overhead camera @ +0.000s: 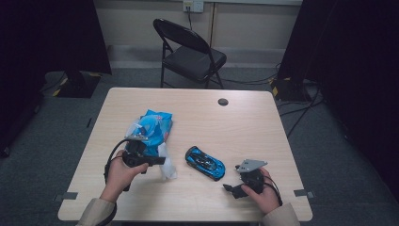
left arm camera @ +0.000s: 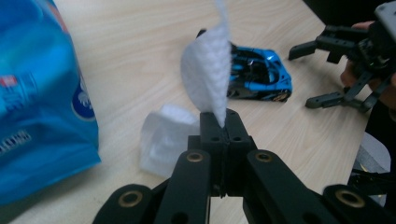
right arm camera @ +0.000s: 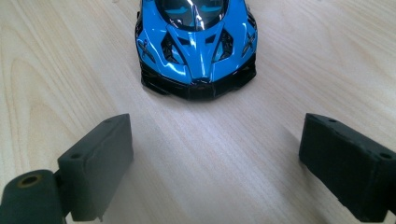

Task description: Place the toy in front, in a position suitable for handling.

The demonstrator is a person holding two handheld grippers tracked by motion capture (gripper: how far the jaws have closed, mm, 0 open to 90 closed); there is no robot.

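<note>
A blue wet-wipe packet (overhead camera: 151, 128) (left arm camera: 37, 102) lies left of centre on the wooden table (overhead camera: 235, 122). My left gripper (overhead camera: 162, 160) (left arm camera: 223, 121) is right beside its near end, shut on a white wipe (left arm camera: 208, 70) that stands up from the jaw tips. More white wipe (overhead camera: 168, 167) (left arm camera: 163, 140) rests crumpled on the table under it. A shiny blue toy car (overhead camera: 204, 162) (left arm camera: 259, 74) (right arm camera: 196, 42) sits in the middle. My right gripper (overhead camera: 231, 179) (left arm camera: 310, 74) (right arm camera: 210, 158) is open, low over the table, its jaws facing the car's nose a short way off.
A black folding chair (overhead camera: 190, 52) stands beyond the far edge of the table. A round cable hole (overhead camera: 223, 101) is in the tabletop near that edge. Cables (overhead camera: 301, 110) run over the carpet at the right.
</note>
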